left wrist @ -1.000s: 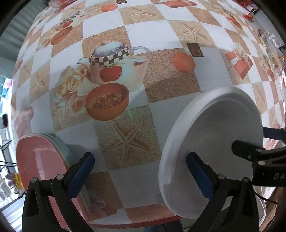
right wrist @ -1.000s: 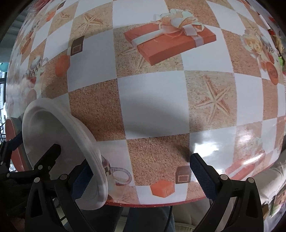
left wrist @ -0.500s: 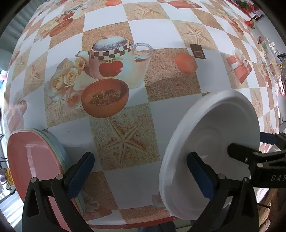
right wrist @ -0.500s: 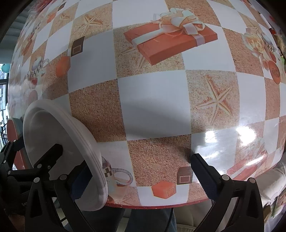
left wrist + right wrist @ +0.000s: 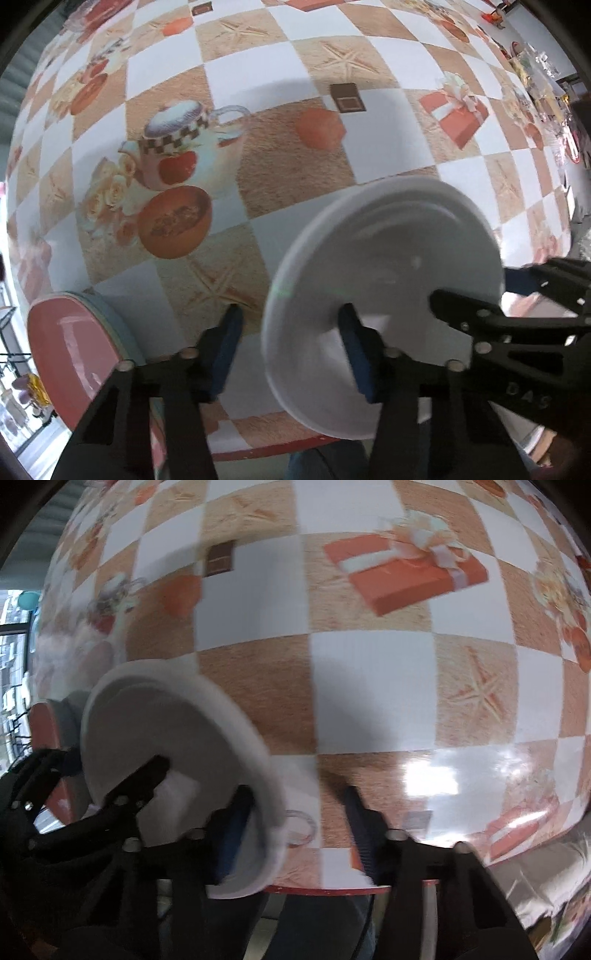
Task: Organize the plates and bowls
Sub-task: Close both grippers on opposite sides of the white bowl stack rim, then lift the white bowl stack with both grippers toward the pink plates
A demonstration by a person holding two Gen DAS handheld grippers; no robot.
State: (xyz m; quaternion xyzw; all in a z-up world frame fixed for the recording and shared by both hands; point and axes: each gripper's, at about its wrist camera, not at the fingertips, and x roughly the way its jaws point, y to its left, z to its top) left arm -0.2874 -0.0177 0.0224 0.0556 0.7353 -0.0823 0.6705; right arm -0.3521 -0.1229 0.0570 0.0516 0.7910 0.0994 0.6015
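l gripper (image 5: 291, 350) and r gripper (image 5: 295, 830) jaws just narrowed, white plate (image 5: 384, 295) rim between each

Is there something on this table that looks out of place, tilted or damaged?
Nothing looks damaged or spilled. The white plate stands tilted near the table's front edge, with one finger of each gripper over it. The pink plate tops a stack at the left edge.
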